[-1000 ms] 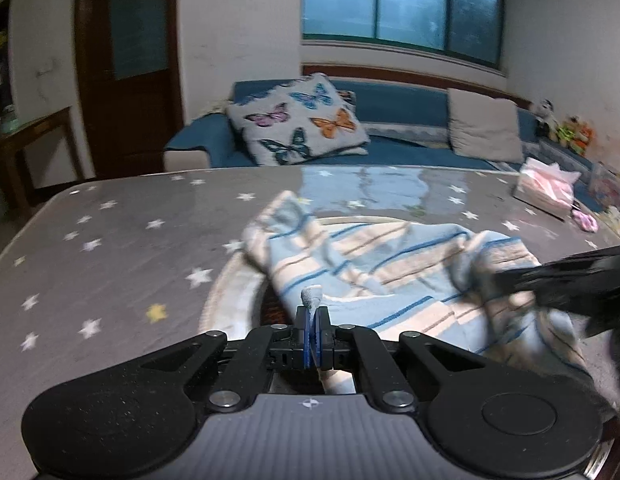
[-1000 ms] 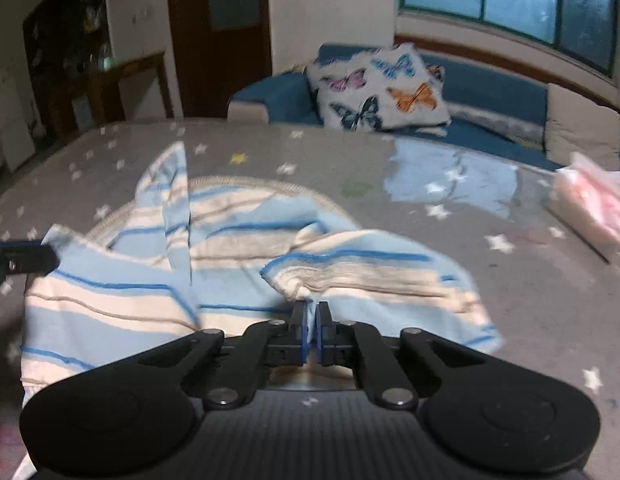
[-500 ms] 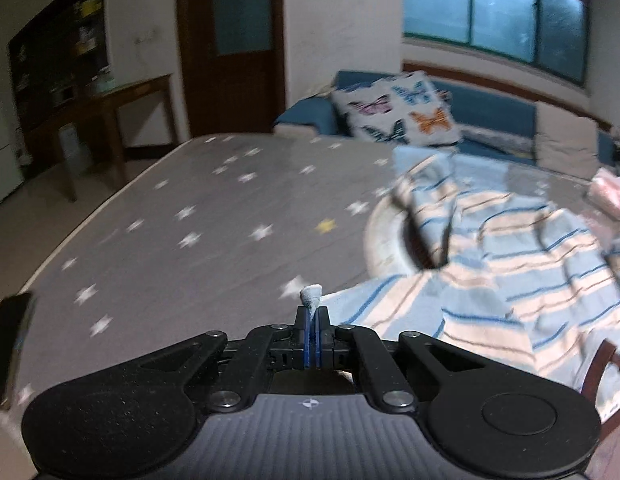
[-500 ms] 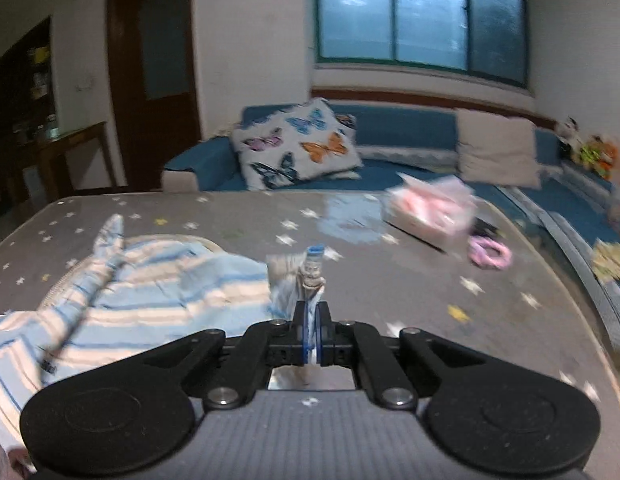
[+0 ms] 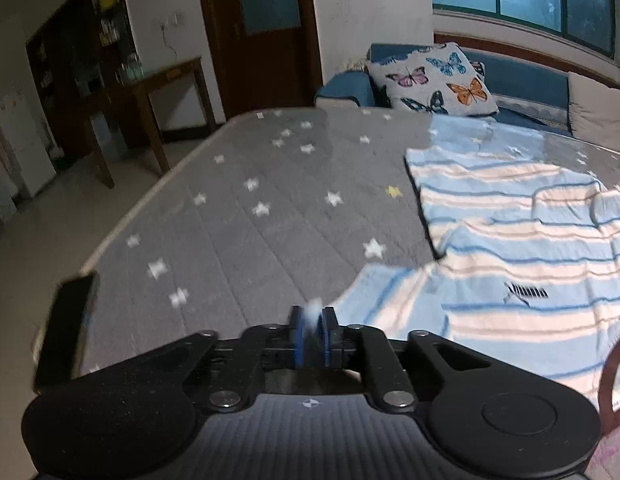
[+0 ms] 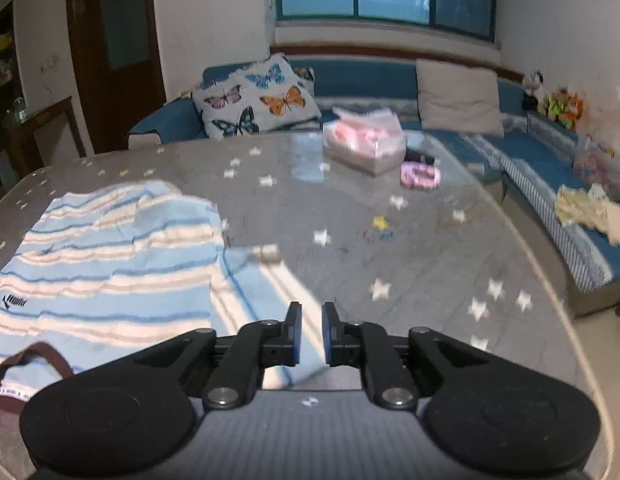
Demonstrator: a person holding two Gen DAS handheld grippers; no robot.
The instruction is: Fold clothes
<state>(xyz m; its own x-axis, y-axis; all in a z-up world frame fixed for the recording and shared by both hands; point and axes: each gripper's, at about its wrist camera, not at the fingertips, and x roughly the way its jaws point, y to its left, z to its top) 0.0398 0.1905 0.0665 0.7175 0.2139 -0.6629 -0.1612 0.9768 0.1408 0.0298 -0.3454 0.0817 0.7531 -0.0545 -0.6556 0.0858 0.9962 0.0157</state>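
A light blue and cream striped shirt (image 5: 522, 248) lies spread flat on the grey star-patterned table (image 5: 246, 216); it also shows in the right wrist view (image 6: 110, 264) with its dark collar (image 6: 34, 354) at the near edge. My left gripper (image 5: 310, 330) is shut on the edge of the shirt's left sleeve, low over the table. My right gripper (image 6: 310, 330) is open a little and empty, just above the shirt's right sleeve (image 6: 266, 300).
A dark phone (image 5: 66, 332) lies at the table's near left edge. A pink tissue pack (image 6: 366, 140) and a pink ring (image 6: 420, 176) sit at the far right of the table (image 6: 430, 264). A blue sofa with a butterfly cushion (image 6: 254, 98) stands behind.
Both grippers pulled apart and spread the shirt flat. The right gripper has let go of the cloth and opened. The left gripper still pinches the sleeve.
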